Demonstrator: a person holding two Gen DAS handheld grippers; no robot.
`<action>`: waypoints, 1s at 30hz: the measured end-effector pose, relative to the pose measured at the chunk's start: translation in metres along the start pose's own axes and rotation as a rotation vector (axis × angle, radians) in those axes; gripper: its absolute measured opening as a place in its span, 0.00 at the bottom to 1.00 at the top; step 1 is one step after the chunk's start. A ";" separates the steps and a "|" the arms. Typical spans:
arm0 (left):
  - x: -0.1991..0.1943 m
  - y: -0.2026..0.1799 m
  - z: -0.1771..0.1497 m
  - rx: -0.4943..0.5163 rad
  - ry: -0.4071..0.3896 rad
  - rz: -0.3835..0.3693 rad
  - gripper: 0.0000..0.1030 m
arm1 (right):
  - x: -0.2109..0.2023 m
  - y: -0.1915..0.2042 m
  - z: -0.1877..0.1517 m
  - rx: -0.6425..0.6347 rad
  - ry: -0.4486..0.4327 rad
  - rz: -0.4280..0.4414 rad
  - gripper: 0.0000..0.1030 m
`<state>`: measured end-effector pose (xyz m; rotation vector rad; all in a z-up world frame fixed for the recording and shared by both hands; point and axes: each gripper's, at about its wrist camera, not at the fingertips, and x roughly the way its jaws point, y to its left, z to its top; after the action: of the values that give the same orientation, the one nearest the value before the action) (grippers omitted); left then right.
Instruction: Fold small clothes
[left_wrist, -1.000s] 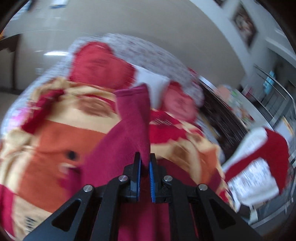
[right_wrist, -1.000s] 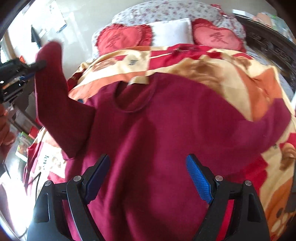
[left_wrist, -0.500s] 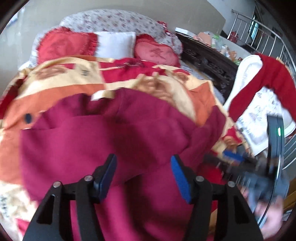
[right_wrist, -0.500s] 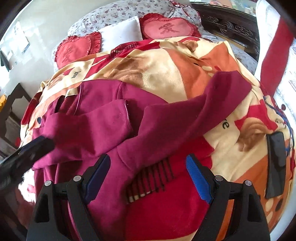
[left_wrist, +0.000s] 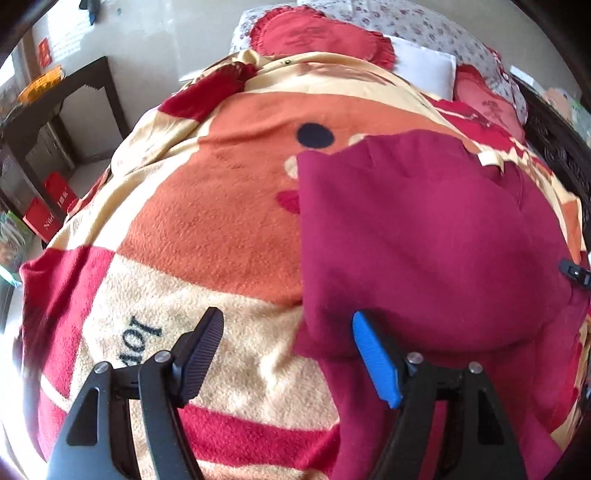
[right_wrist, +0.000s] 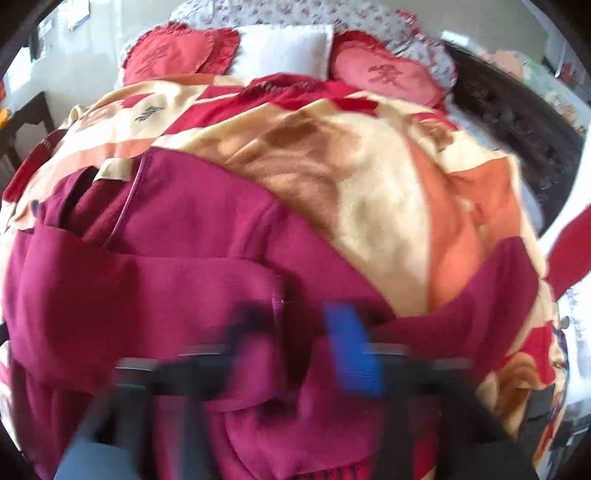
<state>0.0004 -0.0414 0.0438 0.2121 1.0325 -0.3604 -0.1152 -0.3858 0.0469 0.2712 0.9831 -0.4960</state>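
Fleece in orange, cream and red covered the bed: a large blanket (left_wrist: 207, 221) spread from the foot edge up to the pillows, with a black dot and dark lettering printed on it. On this blanket lay the maroon sweater (left_wrist: 424, 236), flat toward the bed's right side as the left wrist view showed it, its near hem reaching the foot edge and a pale neck label showing at its far end. In the right wrist view the same sweater (right_wrist: 177, 266) had one sleeve folded across its body, while the other sleeve stretched out over the blanket toward the right side edge. At the head of the bed a white pillow (right_wrist: 280, 51) sat between two red heart-shaped cushions (right_wrist: 177, 55), all resting against flowered bedding. A dark side table (left_wrist: 55, 107) stood on the floor beyond the bed's left edge. The left gripper (left_wrist: 284, 354) hovered over the foot edge with its jaws apart and opening further; the sweater's lower corner lay between them, unpinched, and the blue pad sat over maroon cloth. The right gripper (right_wrist: 295, 343) was heavily blurred above the sweater's middle, its jaws drawn together, and whether they pinched any cloth could not be told.
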 end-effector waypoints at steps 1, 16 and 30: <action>-0.001 0.001 0.000 0.001 -0.008 0.003 0.75 | -0.006 -0.004 0.000 0.042 -0.011 0.084 0.00; -0.013 -0.011 0.003 0.007 -0.032 0.026 0.75 | -0.032 -0.013 -0.010 0.084 -0.046 0.066 0.12; -0.032 -0.022 0.005 0.019 -0.068 0.017 0.75 | -0.054 -0.036 -0.099 0.134 0.056 0.130 0.21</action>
<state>-0.0184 -0.0573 0.0737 0.2247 0.9601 -0.3597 -0.2299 -0.3585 0.0400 0.4684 0.9809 -0.4377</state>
